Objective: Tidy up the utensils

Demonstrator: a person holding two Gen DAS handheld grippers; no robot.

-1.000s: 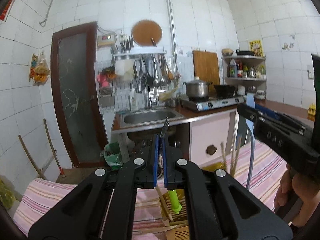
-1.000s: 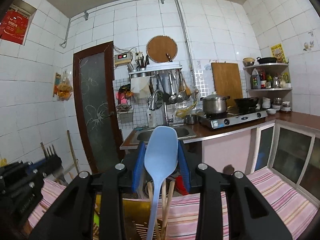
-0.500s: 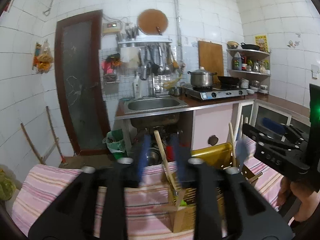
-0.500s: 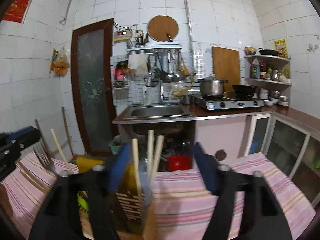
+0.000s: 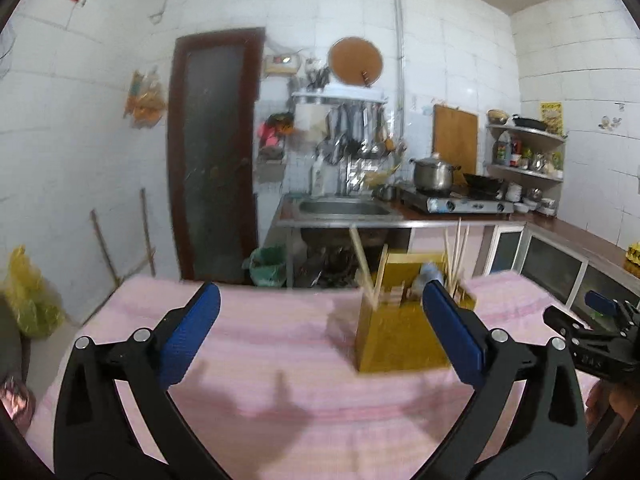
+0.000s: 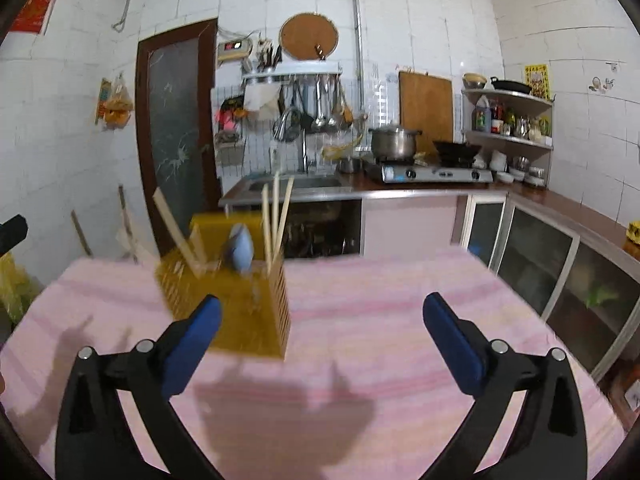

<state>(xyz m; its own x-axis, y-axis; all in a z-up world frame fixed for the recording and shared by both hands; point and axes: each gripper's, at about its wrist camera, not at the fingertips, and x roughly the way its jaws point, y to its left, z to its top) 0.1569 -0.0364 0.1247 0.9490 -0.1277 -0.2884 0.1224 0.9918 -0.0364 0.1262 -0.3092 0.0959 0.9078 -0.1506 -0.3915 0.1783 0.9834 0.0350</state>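
I am holding my left gripper (image 5: 320, 334) out over the pink striped cloth (image 5: 260, 360) that is covering the surface, and its blue pads are standing spread wide with nothing between them; they have just been opening. My right gripper (image 6: 322, 338) is hanging over the same cloth with its pads spread just as wide, also freshly opened, and nothing is sitting between them either.

The yellow utensil holder (image 5: 394, 340) is standing on the cloth toward the far side. From my left gripper it is lying ahead and to the right, partly behind the right pad. From my right gripper the holder (image 6: 240, 312) is lying ahead and to the left, partly behind the left pad. A blue spoon (image 6: 239, 250) is resting in the holder, its bowl sticking up above the rim. Several wooden chopsticks (image 6: 274, 216) are standing in it just right of the spoon, and another pale stick (image 6: 174, 226) is leaning out to the left.

In the left gripper's view my right gripper (image 5: 596, 338) is showing at the right edge, near the surface and well apart from the holder. Both views are blurred.
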